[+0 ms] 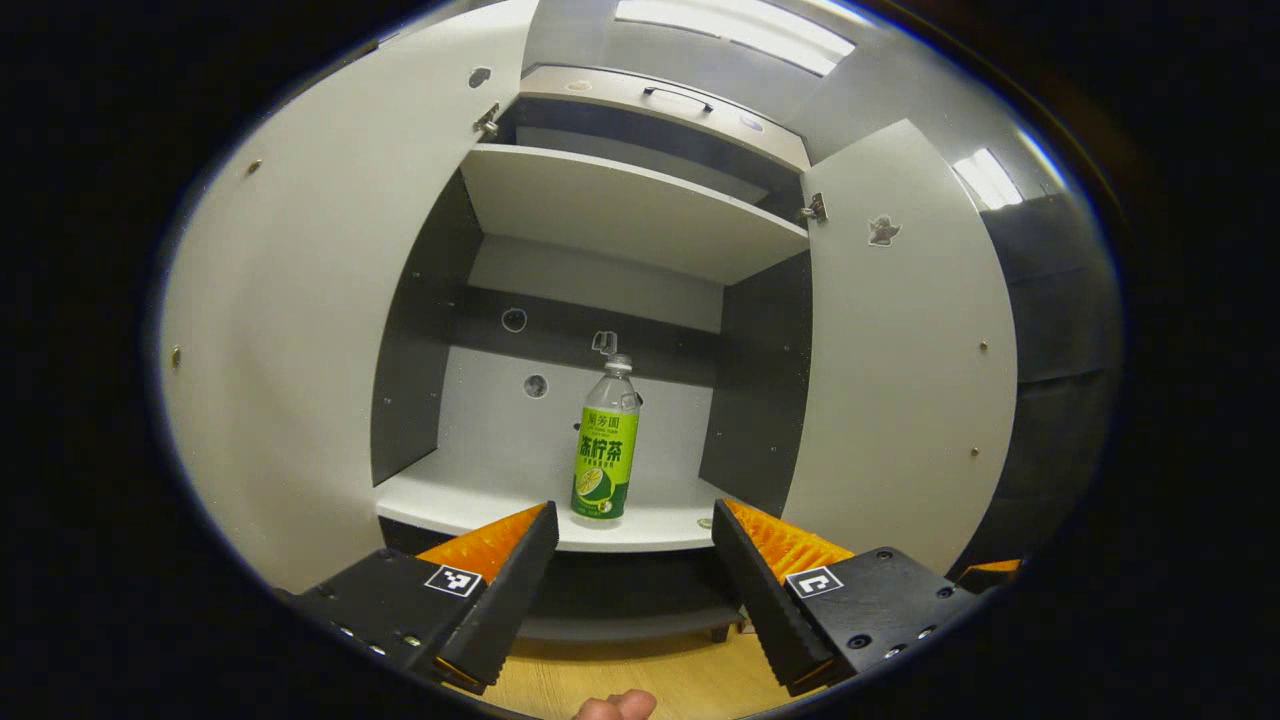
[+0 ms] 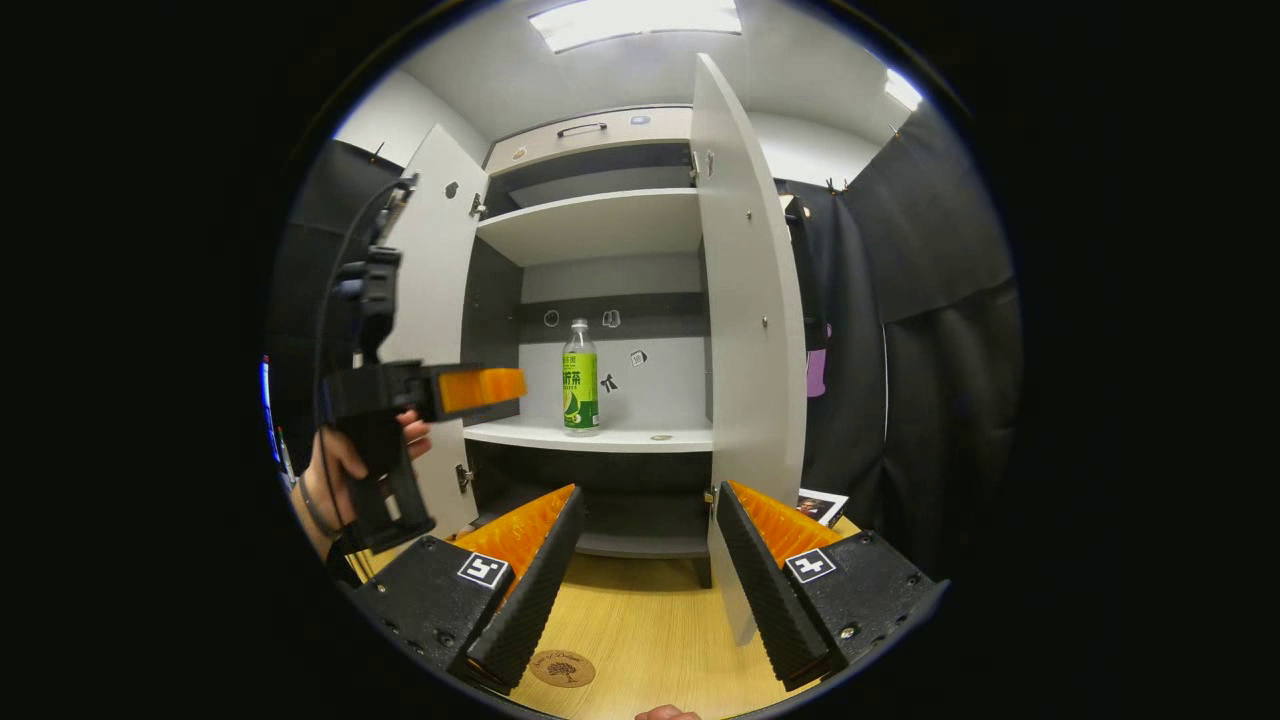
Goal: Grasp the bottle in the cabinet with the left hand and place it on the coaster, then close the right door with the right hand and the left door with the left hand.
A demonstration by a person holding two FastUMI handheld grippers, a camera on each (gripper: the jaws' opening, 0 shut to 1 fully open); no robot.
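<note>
Right at the lens, the left gripper holds its fingers spread wide with nothing between them, aimed straight at the bottle. One bottle, upright, stands on the lower shelf near the front edge, at twelve o'clock from the fingertips and not touched yet. So nothing looks done: the grasp, the placing and both doors remain.

Over in the right gripper view, the right gripper is also parted and empty, hanging back over the wooden floor. One coaster lies bare at six o'clock, just by its left finger. Two doors stand open: the left door at ten o'clock, the right door at one. That makes two grippers, one bottle, one coaster, two doors.
</note>
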